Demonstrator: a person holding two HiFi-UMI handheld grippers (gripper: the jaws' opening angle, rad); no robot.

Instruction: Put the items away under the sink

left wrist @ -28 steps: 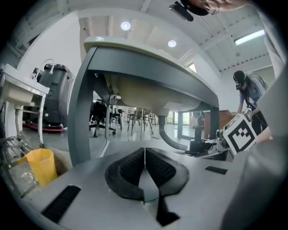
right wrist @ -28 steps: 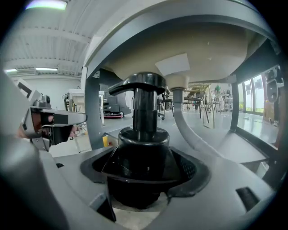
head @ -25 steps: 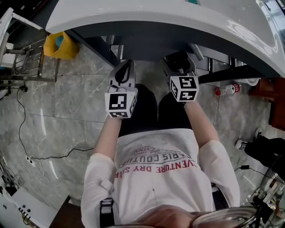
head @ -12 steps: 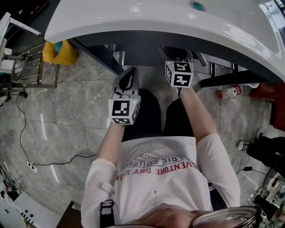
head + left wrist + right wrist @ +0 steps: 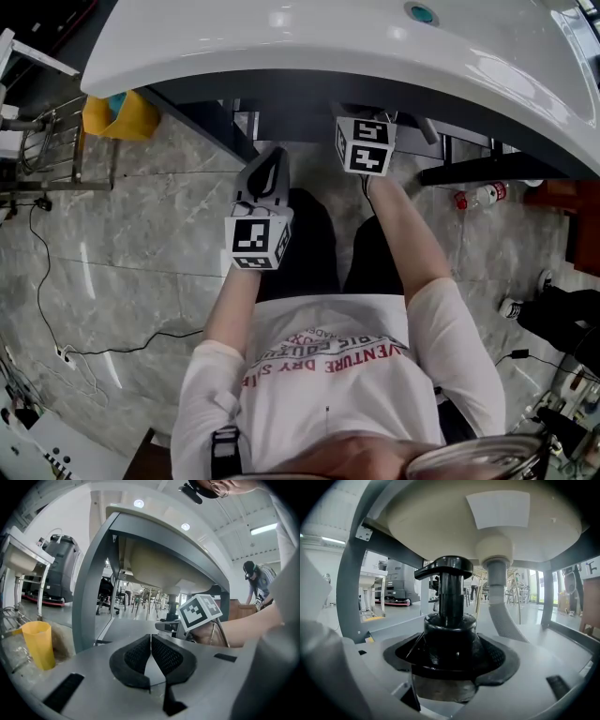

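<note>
My right hand-held gripper [image 5: 451,660] clamps 1 black pump bottle [image 5: 449,599], extended beneath the sink [image 5: 281,42] for stowing. Left hand-held gripper [image 5: 150,654] is closed, empty, kept clear.

On my feed, L gripper [image 5: 151,639]: grey plastic body, black mesh-textured pads [image 5: 134,656], black slots in the housing. R gripper [image 5: 451,656]: same grey shell w/ black pads. Each carries a white cube w/ black square markers: L cube [image 5: 256,237], R cube [image 5: 365,145]. Person wears white short-sleeve T-shirt [image 5: 328,398] w/ red & grey chest print, dark trousers [image 5: 314,246], black buckled strap [image 5: 223,448] near left.
</note>
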